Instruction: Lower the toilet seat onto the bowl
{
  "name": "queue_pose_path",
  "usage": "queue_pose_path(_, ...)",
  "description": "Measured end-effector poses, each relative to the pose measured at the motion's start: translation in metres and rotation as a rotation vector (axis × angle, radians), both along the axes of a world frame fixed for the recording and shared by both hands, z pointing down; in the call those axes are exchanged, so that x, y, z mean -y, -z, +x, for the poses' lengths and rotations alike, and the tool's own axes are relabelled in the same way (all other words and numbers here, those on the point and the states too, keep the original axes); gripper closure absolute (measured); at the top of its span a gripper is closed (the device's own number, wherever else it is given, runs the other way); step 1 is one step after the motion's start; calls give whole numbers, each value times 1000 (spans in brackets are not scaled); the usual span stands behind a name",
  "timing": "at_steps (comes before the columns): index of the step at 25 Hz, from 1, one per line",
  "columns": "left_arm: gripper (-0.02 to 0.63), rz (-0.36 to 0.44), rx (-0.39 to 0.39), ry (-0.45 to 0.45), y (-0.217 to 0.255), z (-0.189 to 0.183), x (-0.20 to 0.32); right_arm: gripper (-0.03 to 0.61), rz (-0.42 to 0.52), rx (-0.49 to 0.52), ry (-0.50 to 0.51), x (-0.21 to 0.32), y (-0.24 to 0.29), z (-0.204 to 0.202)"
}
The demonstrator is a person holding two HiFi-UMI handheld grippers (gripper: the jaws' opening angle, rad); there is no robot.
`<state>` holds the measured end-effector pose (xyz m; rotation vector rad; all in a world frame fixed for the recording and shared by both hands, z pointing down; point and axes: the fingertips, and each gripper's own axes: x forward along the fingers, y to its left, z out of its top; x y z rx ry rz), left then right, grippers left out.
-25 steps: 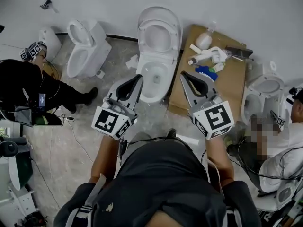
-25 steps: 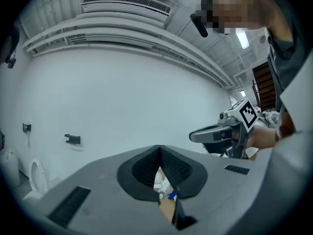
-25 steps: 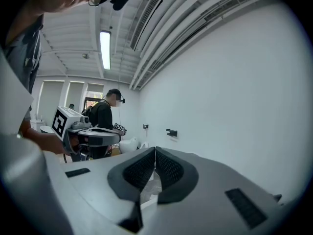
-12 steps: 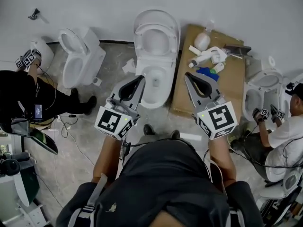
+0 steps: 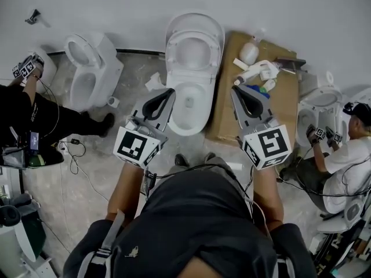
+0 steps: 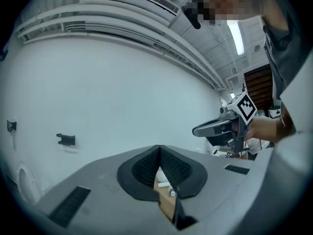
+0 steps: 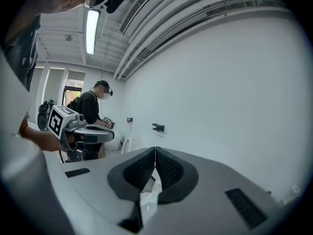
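Closest to you, your forearms reach forward on either side of the white toilet bowl (image 5: 186,130), each one carrying a marker cube. Your left hand-held gripper (image 5: 170,91) is clenched on nothing, its dark pads meeting at the tips, and it points at the bowl's left rim, overlapping that rim as seen from the head camera. Your right hand-held gripper (image 5: 235,88) is clenched and empty as well, and sits just to the right of the bowl, over the near edge of a brown cardboard sheet (image 5: 284,106) lying on the floor (image 5: 93,172). The bowl itself stands open between the two grippers. Beyond the bowl, the toilet seat (image 5: 175,54) is still up, raised with the lid behind it, and neither gripper touches it. On the far part of the cardboard, right of the bowl, lie white bottles (image 5: 249,52) and small bits. Left of the bowl stands a second toilet (image 5: 90,68), with a person in black (image 5: 35,114) further left; well to the right a person in a white shirt (image 5: 348,161) works at another toilet. Behind the bowl rises the plain white wall (image 5: 301,10)
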<state>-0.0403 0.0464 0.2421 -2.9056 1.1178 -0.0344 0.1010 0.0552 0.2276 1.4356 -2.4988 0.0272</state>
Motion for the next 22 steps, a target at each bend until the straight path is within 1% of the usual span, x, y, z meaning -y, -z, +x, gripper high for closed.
queue_pose_path(2,611,-19,-11,4,-3,-1,3,569,-19,-4,11,2,-5,-1)
queue_pose_path(6,611,-34,5,26,-8,5,20,570,-36,4,37,21,-13,6)
queue_pose_path(8,611,-46,9,38,-7,8,24,570,-36,17,59,31,-14,8)
queue_pose_path(11,611,-49,38,62,-4,16,32,569,-30,43,86,47,-11,16)
queue_pose_path(14,611,-71,32,92,-1,26,38,571,-20,56,116,59,-8,26)
queue_pose_path(18,611,-60,62,103,-6,41,38,570,-16,76,136,70,-12,40)
queue_pose_path(22,611,-56,85,110,-14,48,37,570,-16,83,145,76,-19,47)
